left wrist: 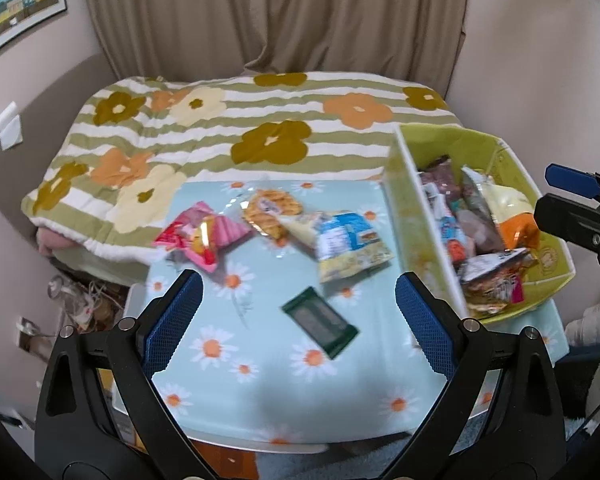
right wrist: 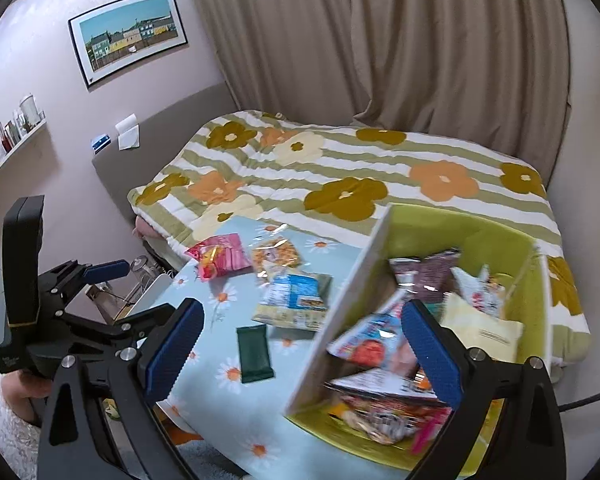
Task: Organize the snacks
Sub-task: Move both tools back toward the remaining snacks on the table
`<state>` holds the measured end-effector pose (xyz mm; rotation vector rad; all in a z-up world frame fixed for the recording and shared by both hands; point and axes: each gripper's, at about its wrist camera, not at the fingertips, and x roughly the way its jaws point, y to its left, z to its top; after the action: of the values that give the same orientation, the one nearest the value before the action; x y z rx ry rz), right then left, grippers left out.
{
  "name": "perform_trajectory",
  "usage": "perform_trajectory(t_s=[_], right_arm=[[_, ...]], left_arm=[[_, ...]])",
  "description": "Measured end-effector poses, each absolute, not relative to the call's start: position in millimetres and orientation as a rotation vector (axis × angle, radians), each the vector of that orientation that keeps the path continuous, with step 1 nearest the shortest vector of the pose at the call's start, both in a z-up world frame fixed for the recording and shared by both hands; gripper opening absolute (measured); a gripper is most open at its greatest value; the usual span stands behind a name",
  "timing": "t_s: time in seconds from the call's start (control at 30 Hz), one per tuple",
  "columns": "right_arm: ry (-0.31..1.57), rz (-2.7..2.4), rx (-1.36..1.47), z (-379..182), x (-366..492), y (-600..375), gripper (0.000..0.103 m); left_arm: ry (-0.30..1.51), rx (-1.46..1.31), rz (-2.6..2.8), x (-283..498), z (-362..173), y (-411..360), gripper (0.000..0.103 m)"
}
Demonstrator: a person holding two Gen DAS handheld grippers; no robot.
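In the left wrist view the left gripper (left wrist: 298, 304) hangs over the table (left wrist: 260, 392) with its jaws wide apart and nothing between them; the dark green bar (left wrist: 320, 322) lies flat just above the frame's centre, almost straight ahead between the two fingers, its long axis slanting from upper left to lower right. The right gripper (right wrist: 302, 344), jaws likewise apart and empty, hovers over the near wall of the green box (right wrist: 500, 240), which already holds a heap of packets; in its view the bar (right wrist: 254, 354) sits left of centre. The left gripper looks the nearer to the bar. Behind it, towards the upper middle, lie the pink packet (left wrist: 200, 236), the waffle packet (left wrist: 270, 212) and the blue-and-yellow bag (left wrist: 350, 246).
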<state>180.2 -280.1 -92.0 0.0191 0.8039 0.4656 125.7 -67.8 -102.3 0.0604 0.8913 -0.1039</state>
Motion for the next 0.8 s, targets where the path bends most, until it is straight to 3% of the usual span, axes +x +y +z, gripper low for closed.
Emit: perform_trajectory(t_s=[0.4,0.8], right_arm=[[0.906,0.424,-0.013,-133.9,206.5,-176.0,0.099],[1.068,0.334,-0.083,-201.5,221.8,-128.2,0.099]], left_arm=[[0.975,0.118,-0.165,192.1,-127.1,39.0,0.097],[1.121,0.129,-0.32,275.4,-186.4,91.1,0.097]])
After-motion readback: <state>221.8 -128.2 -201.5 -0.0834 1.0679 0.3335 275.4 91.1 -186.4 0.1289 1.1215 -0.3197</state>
